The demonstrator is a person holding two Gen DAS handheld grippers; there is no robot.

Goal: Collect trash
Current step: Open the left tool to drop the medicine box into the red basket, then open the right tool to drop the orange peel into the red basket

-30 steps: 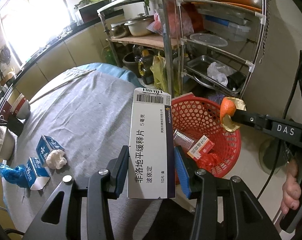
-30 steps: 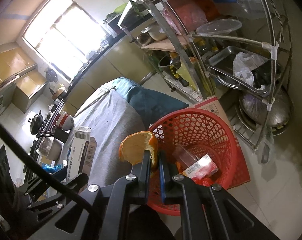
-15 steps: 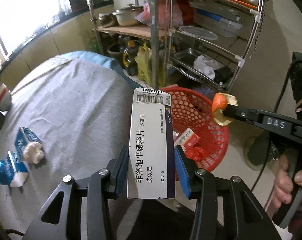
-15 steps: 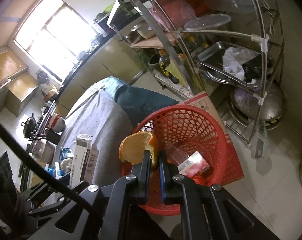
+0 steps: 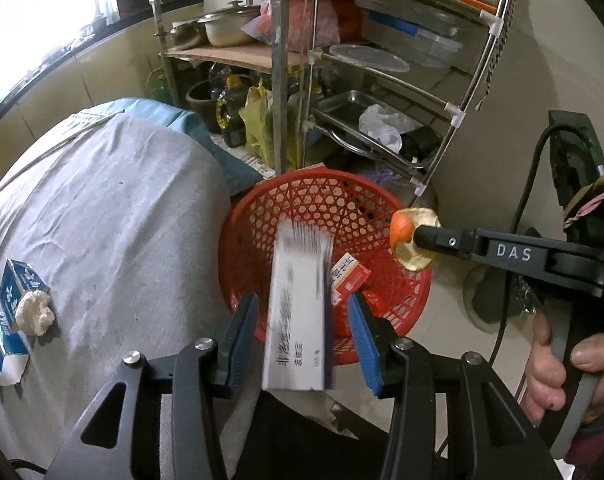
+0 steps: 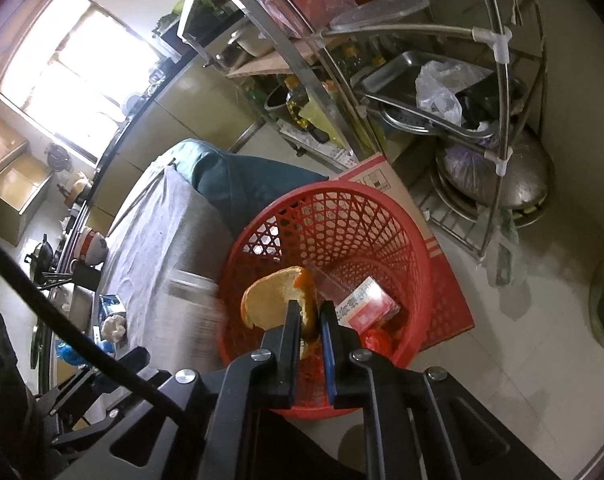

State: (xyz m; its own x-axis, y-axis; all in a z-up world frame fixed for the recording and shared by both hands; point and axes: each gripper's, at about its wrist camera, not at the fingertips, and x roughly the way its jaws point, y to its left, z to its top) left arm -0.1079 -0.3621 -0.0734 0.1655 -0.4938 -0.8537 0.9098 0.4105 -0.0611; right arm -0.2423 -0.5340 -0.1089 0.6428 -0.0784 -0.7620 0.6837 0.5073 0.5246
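**Box loose over basket, peel in parting jaws**

On the grey-clothed surface (image 5: 113, 216) at far left lay two blue cartons (image 5: 15, 292) and a crumpled white wad (image 5: 33, 312). Left hand-held gripper (image 5: 302, 336): blue pads stood clear of the white medicine box (image 5: 297, 320), blurred, upright between them over the red basket (image 5: 261, 216). Right hand-held gripper (image 6: 310, 320): jaws narrow and opening, orange peel (image 6: 269, 300) between them above the basket; small red-and-white box (image 6: 368, 304) lay inside
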